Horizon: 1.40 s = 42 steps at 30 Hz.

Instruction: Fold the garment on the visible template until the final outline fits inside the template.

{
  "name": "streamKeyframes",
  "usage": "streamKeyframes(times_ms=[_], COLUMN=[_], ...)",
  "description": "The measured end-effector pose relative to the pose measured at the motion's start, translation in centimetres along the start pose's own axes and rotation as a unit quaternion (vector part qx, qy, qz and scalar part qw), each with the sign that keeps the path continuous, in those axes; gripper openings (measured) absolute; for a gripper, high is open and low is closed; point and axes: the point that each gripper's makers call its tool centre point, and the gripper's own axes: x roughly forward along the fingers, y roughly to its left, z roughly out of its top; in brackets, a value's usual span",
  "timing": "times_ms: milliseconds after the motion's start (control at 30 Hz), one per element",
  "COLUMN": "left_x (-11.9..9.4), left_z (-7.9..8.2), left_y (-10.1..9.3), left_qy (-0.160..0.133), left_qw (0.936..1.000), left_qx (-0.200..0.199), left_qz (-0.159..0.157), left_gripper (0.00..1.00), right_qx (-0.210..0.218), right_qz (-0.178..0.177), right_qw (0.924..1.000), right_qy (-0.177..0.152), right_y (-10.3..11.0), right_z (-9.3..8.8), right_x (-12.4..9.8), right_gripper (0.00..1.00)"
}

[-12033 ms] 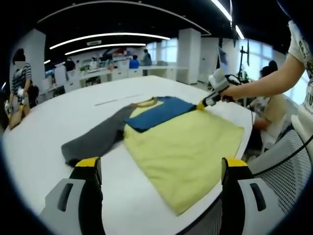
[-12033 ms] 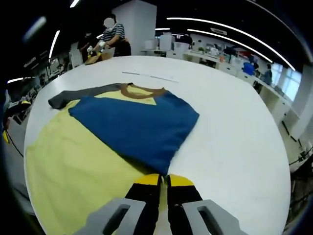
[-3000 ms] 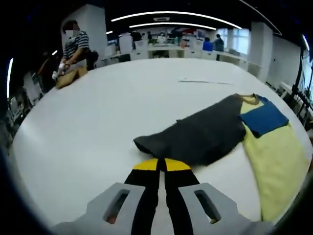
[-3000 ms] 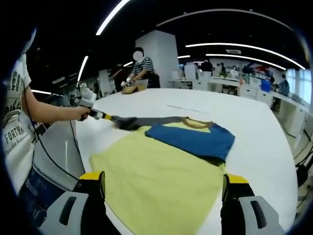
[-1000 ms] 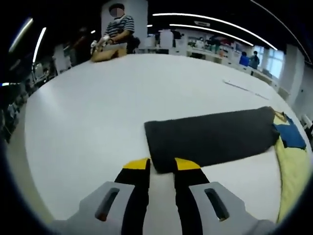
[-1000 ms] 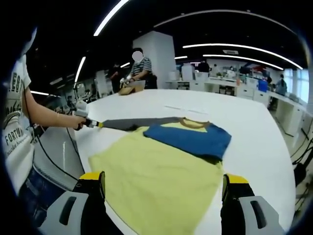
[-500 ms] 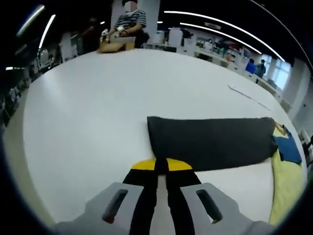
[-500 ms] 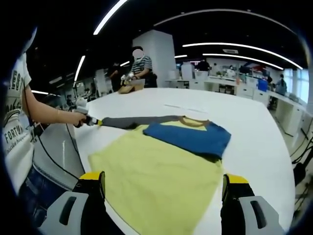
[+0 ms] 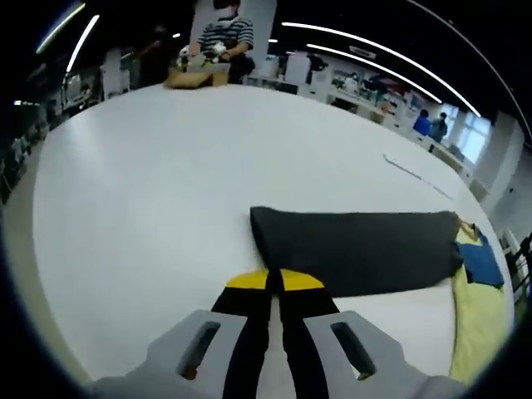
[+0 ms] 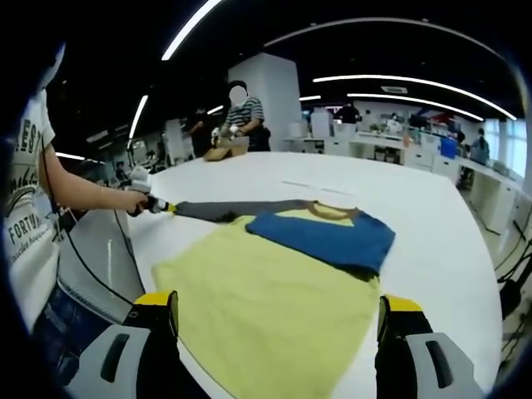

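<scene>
Garment [image 10: 274,283] lies spread on the white table [image 9: 141,166], blue sleeve [image 10: 320,237] folded inward. Left gripper [image 9: 274,281] pinches the grey sleeve [image 9: 357,249] cuff, stretching it leftward, probably for folding. Right gripper [image 10: 274,307] waits, jaws wide.

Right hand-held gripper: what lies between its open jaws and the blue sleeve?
In the right gripper view, the shirt's yellow body spreads from the right hand-held gripper up to the blue sleeve.

A large white table [image 9: 150,166] fills an open office — curved ceiling light strips [image 10: 399,83], white pillar [image 10: 274,100], distant desks [image 10: 382,145].
</scene>
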Motion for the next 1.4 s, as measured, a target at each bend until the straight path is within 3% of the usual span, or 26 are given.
streamKeyframes(times_ms=[667, 1100, 1400], left_x=[-0.6, -0.8, -0.9], left_z=[1.9, 4.3, 5.3], left_y=[-0.8, -3.5, -5.3], left_qy=[-0.013, -0.039, -0.053], left_qw=[0.9996, 0.9965, 0.9941], left_qx=[0.013, 0.043, 0.042], left_qz=[-0.024, -0.06, -0.085], left_gripper=[0.0, 0.0, 0.0], right_qx=[-0.005, -0.01, -0.015], right_qz=[0.004, 0.012, 0.006], right_qw=[1.0, 0.9999, 0.9999], right_qy=[-0.003, -0.006, -0.005], right_y=[1.1, 1.7, 1.6], right_z=[-0.1, 0.1, 0.1], right_x=[0.1, 0.3, 0.3], right_gripper=[0.99, 0.99, 0.99])
